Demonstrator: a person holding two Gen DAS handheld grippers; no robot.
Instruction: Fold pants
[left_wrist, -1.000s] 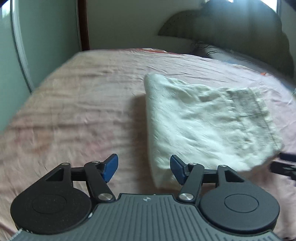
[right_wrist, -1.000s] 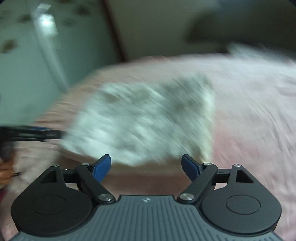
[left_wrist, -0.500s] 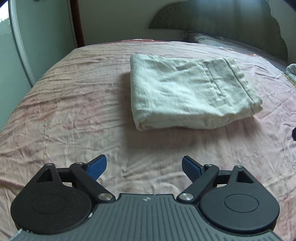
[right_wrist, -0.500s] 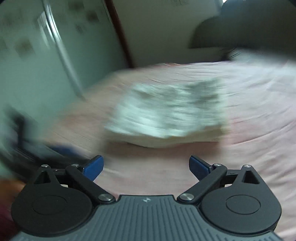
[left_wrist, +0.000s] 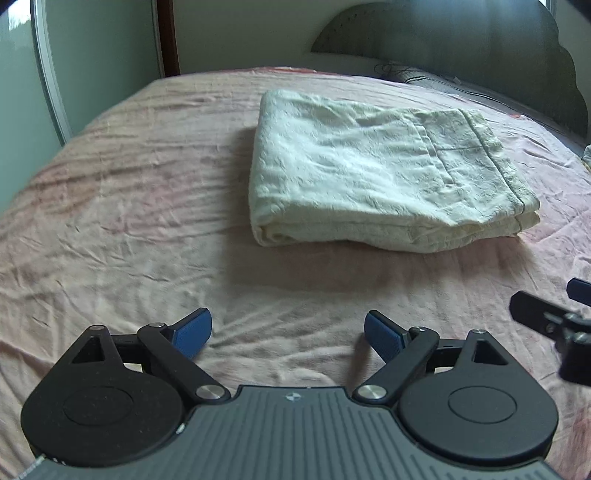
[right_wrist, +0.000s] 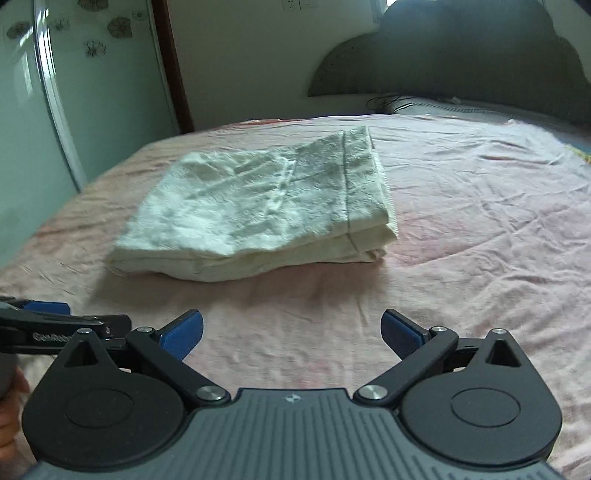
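Cream pants (left_wrist: 384, 173), folded into a thick stacked rectangle, waistband seam showing, are being displayed on the wrinkled pink bed (left_wrist: 122, 206). Left tool (left_wrist: 288, 334) and right tool (right_wrist: 291, 334) are being held released, empty, near the pants. Right tool is being cropped at the left view's edge.

one folded pants (left_wrist: 384, 177), two grippers: left gripper (left_wrist: 288, 334), right gripper (right_wrist: 291, 334), one bed (left_wrist: 122, 206), one headboard (left_wrist: 461, 40).

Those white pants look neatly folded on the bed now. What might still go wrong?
The pants sit as a loose stack; at the right corner the layers gape and could slump. Both tongs, left and right, hang open close together, so they might bump. The pink sheet is wrinkled, so any nudge could drag the fold askew.
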